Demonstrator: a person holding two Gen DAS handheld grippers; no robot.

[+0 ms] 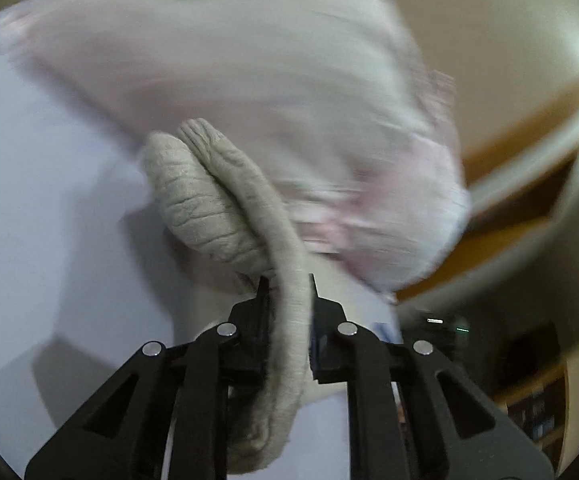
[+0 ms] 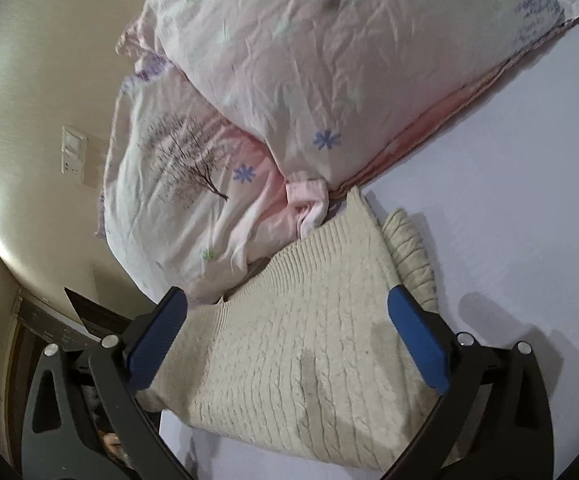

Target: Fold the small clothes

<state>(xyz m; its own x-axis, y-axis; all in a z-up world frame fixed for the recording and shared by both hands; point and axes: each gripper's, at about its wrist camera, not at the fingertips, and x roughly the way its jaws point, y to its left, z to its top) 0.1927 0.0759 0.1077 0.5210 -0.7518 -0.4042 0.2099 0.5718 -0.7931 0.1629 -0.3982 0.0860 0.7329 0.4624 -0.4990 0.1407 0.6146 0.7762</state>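
Seemingly sweater (image 1: 285,320) between left tool (image 1: 289,292) fingers.

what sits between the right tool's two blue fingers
The cream knit sweater, lying flat on the white sheet; the right wrist view shows it.

Both wrist cameras look close along their fingers, sharing the cream cable-knit sweater (image 2: 309,340) and pink flower-print pillows (image 2: 289,60), upper frame.

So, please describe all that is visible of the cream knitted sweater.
The cream knitted sweater is cable-ribbed, thick and soft-looking. It lies on the pale bedsheet, its far edge by the floral pillows. The left gripper is shut on a bunched ribbed part. The right gripper is open, its blue fingers straddling it.
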